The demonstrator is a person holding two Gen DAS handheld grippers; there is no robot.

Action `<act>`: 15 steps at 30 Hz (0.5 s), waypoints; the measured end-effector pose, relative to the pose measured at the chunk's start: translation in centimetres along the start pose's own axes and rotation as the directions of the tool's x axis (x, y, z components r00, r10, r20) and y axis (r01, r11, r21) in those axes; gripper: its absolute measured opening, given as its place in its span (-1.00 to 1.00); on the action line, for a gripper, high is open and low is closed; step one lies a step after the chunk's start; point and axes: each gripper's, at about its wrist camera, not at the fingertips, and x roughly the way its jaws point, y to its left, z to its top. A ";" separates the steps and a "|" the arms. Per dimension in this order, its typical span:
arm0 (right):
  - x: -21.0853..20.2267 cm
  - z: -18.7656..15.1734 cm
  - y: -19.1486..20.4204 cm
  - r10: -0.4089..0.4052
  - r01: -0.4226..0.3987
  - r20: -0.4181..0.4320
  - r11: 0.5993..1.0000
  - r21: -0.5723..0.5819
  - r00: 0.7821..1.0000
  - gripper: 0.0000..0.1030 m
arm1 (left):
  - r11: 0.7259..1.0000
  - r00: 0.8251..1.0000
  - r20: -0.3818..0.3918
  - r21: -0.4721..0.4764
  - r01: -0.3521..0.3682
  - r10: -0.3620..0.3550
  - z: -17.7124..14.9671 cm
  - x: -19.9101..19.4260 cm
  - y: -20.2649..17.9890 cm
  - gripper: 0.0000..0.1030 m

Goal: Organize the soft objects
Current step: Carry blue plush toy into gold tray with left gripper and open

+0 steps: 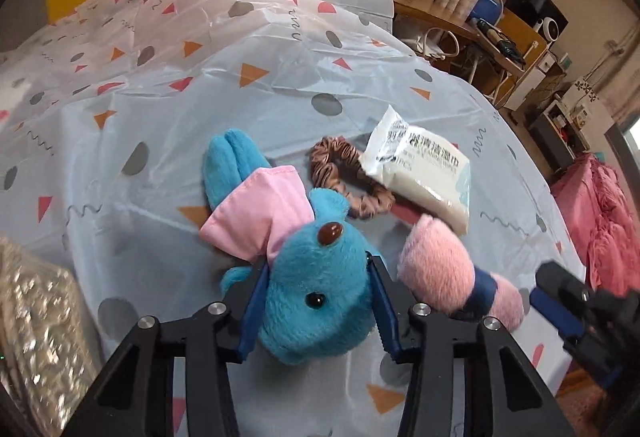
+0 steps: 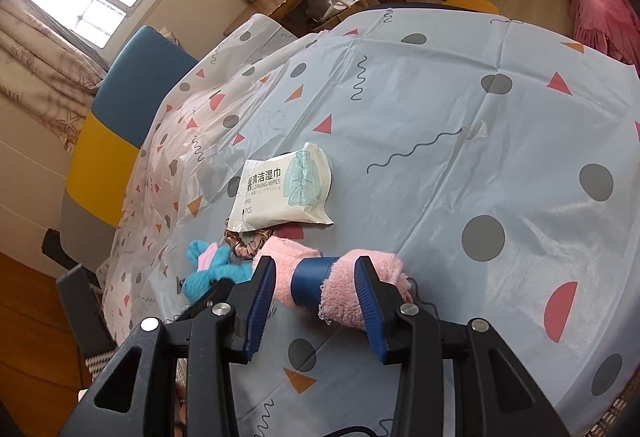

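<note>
A blue plush toy with pink ears lies on the patterned tablecloth. My left gripper has its jaws around the toy's head, pads touching its sides. A rolled pink towel with a dark blue band lies to its right. In the right wrist view my right gripper is open, jaws on either side of the pink towel. A brown scrunchie and a white wet-wipes pack lie behind; the pack also shows in the right wrist view.
A shiny woven basket sits at the left edge. A blue and yellow chair stands beyond the table. A wooden desk and a pink bed stand to the right.
</note>
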 end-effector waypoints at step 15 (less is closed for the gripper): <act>0.6 -0.3 0.2 -0.066 0.065 -0.016 0.997 -0.031 0.998 -0.21 | 0.993 0.970 0.228 -0.100 -0.067 0.088 5.0 -11.7 5.7 -0.07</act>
